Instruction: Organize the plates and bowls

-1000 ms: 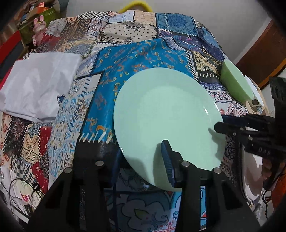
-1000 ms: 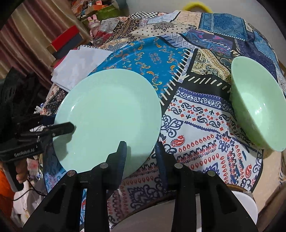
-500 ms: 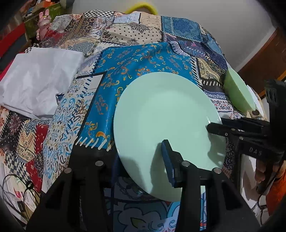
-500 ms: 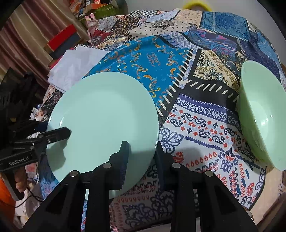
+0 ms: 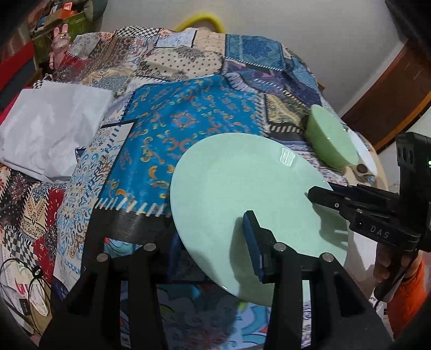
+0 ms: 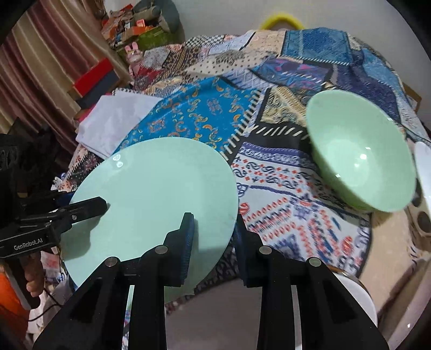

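Plate (image 5: 242,193) hangs tilted above the patchwork cloth (image 5: 188,118), its left rim pinched by the left gripper (image 5: 212,234) and its right rim by the right gripper (image 6: 212,237), likely to share its weight. Farther right, a green bowl (image 6: 361,153) rests on the cloth beside white dishes (image 6: 423,164), with cluttered shelves (image 6: 129,24) behind.

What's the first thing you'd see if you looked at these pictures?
A big mint-green plate, held up off the colourful patchwork cloth by both grippers, the left and right, one on each side of its rim. Next, the green bowl on the cloth to the right of it.
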Tool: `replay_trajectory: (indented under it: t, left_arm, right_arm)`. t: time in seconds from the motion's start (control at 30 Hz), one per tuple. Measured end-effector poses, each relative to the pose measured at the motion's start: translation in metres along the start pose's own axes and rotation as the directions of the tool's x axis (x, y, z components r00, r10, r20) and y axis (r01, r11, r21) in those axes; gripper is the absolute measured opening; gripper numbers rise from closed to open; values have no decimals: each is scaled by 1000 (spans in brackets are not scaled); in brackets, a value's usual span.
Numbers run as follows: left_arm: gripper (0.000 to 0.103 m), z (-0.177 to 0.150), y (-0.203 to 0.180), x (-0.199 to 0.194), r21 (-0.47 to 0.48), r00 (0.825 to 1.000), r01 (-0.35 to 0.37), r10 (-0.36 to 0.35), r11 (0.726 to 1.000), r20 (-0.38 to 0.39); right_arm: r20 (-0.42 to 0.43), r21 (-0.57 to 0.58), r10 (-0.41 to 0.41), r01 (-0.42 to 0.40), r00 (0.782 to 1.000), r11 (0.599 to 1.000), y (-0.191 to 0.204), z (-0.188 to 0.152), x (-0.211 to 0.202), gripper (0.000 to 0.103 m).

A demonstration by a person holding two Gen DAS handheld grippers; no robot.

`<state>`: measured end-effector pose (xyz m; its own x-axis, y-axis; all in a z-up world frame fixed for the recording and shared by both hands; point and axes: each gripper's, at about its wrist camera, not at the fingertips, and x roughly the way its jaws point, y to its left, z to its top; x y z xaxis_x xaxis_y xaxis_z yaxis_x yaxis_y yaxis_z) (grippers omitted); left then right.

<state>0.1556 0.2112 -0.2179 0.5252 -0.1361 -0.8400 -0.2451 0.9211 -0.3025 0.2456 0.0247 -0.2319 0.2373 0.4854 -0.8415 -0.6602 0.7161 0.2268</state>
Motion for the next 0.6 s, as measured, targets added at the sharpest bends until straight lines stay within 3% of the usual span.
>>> replay_trajectory:
  t: [0.6]
  left_arm:
    - [43, -16, -75, -46, 105, 996, 48, -56, 993, 66]
  right_arm:
    - [155, 33, -52, 48, 987, 998, -19, -35, -77, 26]
